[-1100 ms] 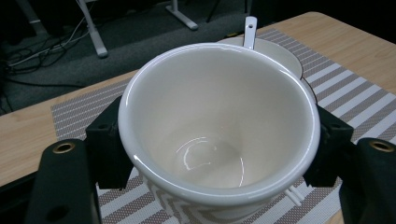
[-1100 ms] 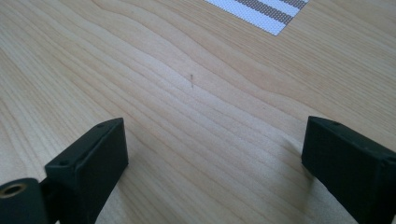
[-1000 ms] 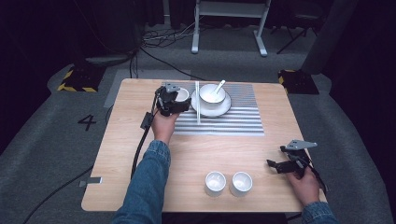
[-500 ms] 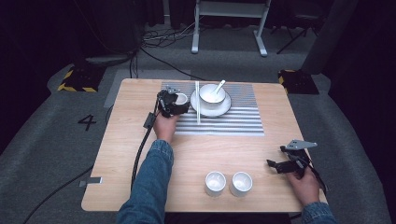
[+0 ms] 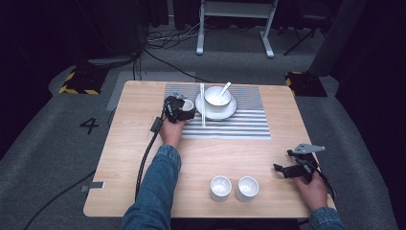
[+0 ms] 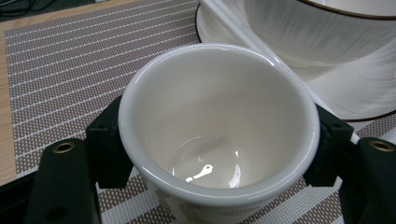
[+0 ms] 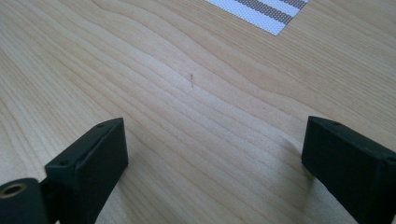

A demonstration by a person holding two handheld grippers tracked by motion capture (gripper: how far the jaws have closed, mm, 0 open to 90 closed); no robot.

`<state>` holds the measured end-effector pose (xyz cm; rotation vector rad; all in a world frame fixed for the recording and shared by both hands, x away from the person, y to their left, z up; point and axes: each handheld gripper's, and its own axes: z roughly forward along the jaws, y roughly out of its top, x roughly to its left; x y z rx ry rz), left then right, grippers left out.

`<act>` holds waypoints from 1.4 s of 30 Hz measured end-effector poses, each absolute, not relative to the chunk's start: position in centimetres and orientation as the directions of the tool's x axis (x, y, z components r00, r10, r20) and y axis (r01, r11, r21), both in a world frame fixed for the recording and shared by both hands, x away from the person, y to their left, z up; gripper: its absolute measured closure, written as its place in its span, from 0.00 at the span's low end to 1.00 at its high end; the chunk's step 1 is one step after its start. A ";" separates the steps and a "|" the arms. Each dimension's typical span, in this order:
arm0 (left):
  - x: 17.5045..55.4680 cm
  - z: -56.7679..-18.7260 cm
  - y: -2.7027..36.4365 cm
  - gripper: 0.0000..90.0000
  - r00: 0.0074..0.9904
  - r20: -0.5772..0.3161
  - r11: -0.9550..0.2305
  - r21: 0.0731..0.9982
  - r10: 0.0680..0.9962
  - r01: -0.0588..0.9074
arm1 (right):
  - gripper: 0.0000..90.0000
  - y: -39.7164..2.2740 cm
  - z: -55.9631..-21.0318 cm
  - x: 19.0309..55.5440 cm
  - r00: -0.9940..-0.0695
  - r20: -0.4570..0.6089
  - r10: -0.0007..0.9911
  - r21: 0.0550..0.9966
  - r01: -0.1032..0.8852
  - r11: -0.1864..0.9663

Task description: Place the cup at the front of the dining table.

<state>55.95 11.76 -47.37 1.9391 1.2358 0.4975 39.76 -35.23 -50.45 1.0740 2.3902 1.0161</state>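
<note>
Left gripper [image 5: 184,109] clamps a white cup [image 6: 218,126] over the striped mat [image 6: 70,60] to set it beside the plate [image 6: 369,88]; right gripper [image 7: 215,158] rests released

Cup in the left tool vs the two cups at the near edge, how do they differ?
The held cup sits on the striped mat, clamped by the left tool beside the saucer; the two near cups stand free on bare wood. All are white, upright and empty.

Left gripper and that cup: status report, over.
Left gripper shut on small white cup, over the striped placemat. Right gripper open, low over bare table. Plate with bowl close beside cup.
</note>
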 end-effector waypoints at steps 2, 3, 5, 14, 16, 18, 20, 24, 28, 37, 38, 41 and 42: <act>55.9 -47.5 11.6 0.30 0.457 -0.062 -0.250 0.768 0.887 0.589 | 0.08 -35.2 -50.4 39.8 -0.662 -0.008 0.750 0.722 0.515 0.462; 55.9 -47.7 11.5 0.30 0.468 -0.060 -0.263 0.761 0.882 0.593 | 0.08 -35.2 -50.4 39.8 -0.661 -0.008 0.750 0.722 0.515 0.462; 55.9 -47.7 11.5 0.30 0.474 -0.056 -0.273 0.757 0.879 0.594 | 0.08 -35.2 -50.4 39.8 -0.661 -0.007 0.750 0.722 0.515 0.461; 55.6 -47.6 11.5 0.30 0.490 -0.023 -0.316 0.738 0.872 0.597 | 0.08 -35.2 -50.5 39.8 -0.661 -0.008 0.750 0.722 0.515 0.462; 55.6 -47.6 11.6 0.29 0.491 -0.027 -0.314 0.737 0.871 0.598 | 0.08 -35.2 -50.5 39.8 -0.661 -0.008 0.750 0.722 0.515 0.462; 55.6 -47.6 11.6 0.29 0.494 -0.027 -0.320 0.732 0.869 0.602 | 0.08 -35.2 -50.5 39.8 -0.661 -0.008 0.750 0.722 0.515 0.462; 55.6 -47.6 11.6 0.29 0.491 -0.027 -0.317 0.733 0.870 0.602 | 0.08 -35.2 -50.5 39.8 -0.661 -0.008 0.750 0.722 0.515 0.462; 55.6 -47.6 11.6 0.28 0.491 -0.029 -0.315 0.733 0.871 0.603 | 0.08 -35.2 -50.5 39.8 -0.661 -0.008 0.750 0.722 0.515 0.462; 55.3 -47.1 11.6 0.23 0.489 -0.017 -0.316 0.744 0.872 0.589 | 0.08 -35.2 -50.5 39.8 -0.661 -0.008 0.750 0.722 0.515 0.462; 53.7 -45.5 12.9 0.22 0.511 -0.045 -0.286 0.785 0.858 0.550 | 0.08 -35.2 -50.5 39.8 -0.662 -0.008 0.750 0.722 0.515 0.462; 53.4 -45.3 13.0 0.22 0.515 -0.044 -0.289 0.785 0.856 0.548 | 0.08 -35.2 -50.5 39.8 -0.662 -0.008 0.750 0.722 0.515 0.462; 52.6 -44.7 13.3 0.24 0.526 -0.038 -0.291 0.799 0.849 0.527 | 0.08 -35.2 -50.4 39.8 -0.662 -0.008 0.750 0.722 0.515 0.462; 52.4 -44.5 13.4 0.25 0.527 -0.042 -0.288 0.798 0.849 0.529 | 0.08 -35.2 -50.4 39.8 -0.662 -0.008 0.750 0.722 0.515 0.462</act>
